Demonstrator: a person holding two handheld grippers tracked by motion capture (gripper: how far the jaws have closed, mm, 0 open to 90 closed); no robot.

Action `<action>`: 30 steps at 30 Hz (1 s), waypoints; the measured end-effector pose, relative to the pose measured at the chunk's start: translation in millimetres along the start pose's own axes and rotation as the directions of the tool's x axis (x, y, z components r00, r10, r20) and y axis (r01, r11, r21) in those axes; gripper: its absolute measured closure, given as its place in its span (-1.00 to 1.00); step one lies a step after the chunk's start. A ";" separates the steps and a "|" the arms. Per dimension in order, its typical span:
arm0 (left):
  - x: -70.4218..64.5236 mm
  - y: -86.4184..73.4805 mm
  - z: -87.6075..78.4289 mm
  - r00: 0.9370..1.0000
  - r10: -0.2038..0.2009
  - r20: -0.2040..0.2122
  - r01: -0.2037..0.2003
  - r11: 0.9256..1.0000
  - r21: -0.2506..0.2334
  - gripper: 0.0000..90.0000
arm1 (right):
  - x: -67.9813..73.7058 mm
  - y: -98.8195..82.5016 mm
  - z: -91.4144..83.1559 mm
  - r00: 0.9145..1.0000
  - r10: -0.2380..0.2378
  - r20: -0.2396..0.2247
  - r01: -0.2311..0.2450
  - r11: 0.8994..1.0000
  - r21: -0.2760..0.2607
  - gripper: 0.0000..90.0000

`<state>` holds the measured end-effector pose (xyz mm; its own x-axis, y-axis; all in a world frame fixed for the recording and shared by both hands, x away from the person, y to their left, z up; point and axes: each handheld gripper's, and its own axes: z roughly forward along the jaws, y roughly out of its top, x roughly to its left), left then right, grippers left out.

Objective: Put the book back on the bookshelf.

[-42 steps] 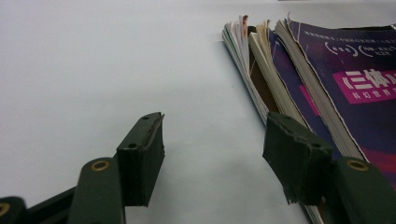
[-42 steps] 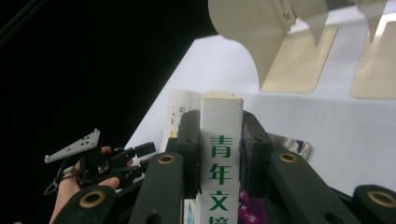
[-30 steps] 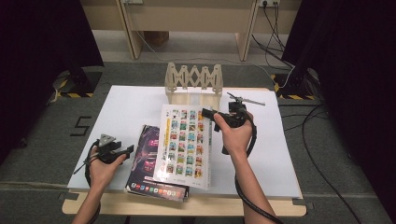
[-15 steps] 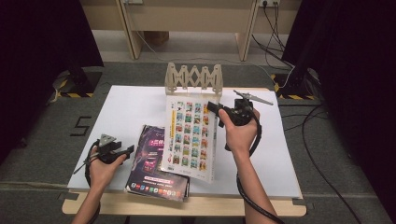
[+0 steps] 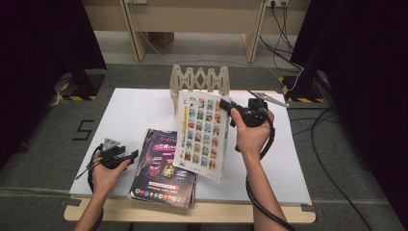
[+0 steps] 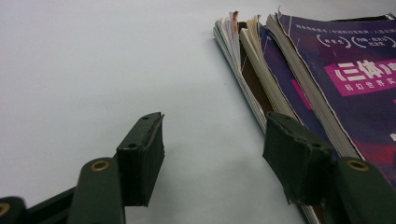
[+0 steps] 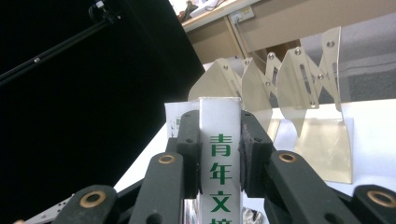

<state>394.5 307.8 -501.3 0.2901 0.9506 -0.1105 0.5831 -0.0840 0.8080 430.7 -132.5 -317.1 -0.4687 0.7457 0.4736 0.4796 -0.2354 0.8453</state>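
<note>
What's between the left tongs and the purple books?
Just bare white table between the left tongs and the purple books, in the left gripper view.

A white-topped table (image 5: 139, 113) carries a wooden accordion rack (image 5: 199, 79) and stacked magazines (image 5: 161, 168).

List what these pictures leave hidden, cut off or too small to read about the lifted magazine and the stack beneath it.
- Lifted magazine: cover print too small in the high view; in the right gripper view the right gripper covers both faces and the bottom edge cuts the spine text.
- Purple magazine: partly under the lifted one; the left gripper view's right edge cuts its title.
- Stack's lower covers: hidden.
</note>
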 end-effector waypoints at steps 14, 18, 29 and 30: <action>-0.9 -0.1 0.2 1.000 0.007 -0.001 -0.007 1.000 0.000 -0.17 | -0.8 9.4 -7.3 1.000 -0.014 0.016 0.015 0.998 -0.064 0.65; -0.3 -0.2 -0.3 1.000 0.000 0.000 0.000 1.000 0.000 -0.17 | -2.0 12.7 -10.1 0.999 -0.023 0.029 0.025 0.996 -0.080 0.65; -0.2 -0.1 -0.2 1.000 0.001 0.000 -0.001 1.000 0.003 -0.17 | -3.2 21.7 -15.4 0.997 -0.037 0.067 0.044 0.993 -0.112 0.65; -0.2 -0.1 -0.3 1.000 0.001 0.000 -0.001 1.000 0.002 -0.17 | -3.6 22.1 -15.4 0.997 -0.038 0.068 0.045 0.993 -0.111 0.65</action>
<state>394.2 307.8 -501.2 0.2906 0.9505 -0.1100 0.5845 -0.0853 0.8069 431.5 -149.9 -296.3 -0.4353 0.7946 0.4234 0.3722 -0.2694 0.8882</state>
